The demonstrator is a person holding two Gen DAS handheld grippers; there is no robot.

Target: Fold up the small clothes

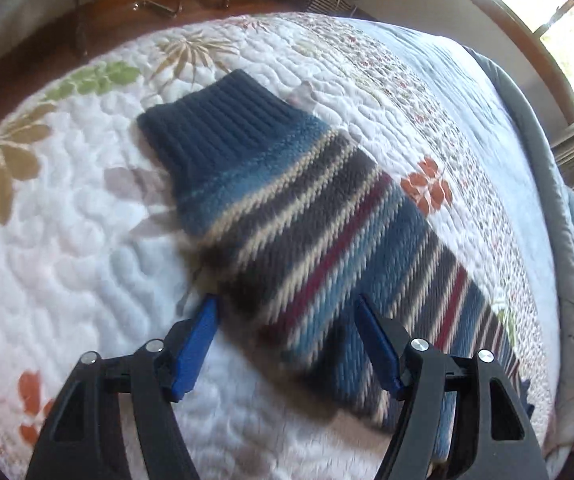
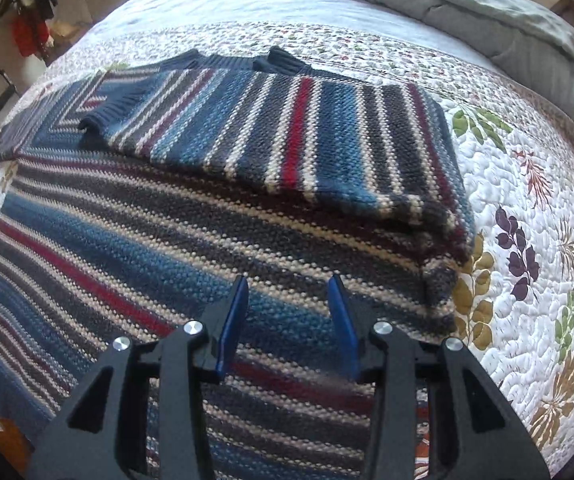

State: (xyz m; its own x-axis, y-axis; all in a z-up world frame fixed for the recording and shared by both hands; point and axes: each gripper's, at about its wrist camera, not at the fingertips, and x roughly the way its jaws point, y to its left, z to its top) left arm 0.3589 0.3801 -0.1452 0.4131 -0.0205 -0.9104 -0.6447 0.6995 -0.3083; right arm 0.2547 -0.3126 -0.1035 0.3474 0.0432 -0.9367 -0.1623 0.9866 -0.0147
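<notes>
A: Sweater (image 1: 287, 216) first, from your left wrist view. It lies flat on the quilt (image 1: 67, 240) and runs on a slant, its navy ribbed sleeve cuff (image 1: 223, 120) toward the far edge of the bed and its striped sleeve coming down to your left gripper (image 1: 287, 312).

B: Are you holding it?

A: No. Your left jaws stand wide apart and empty, one blue pad (image 1: 203, 332) over bare quilt, the other above the stripes.

B: And your right wrist view?

A: The sweater's body (image 2: 147, 264) fills the ground under your right gripper (image 2: 287, 292), with one sleeve already folded (image 2: 287, 140) across it toward the far edge. Those jaws are parted too, nothing between them.

B: So which hand goes?

A: I judge your left: the unfolded sleeve's long axis lies straight ahead of it.
</notes>
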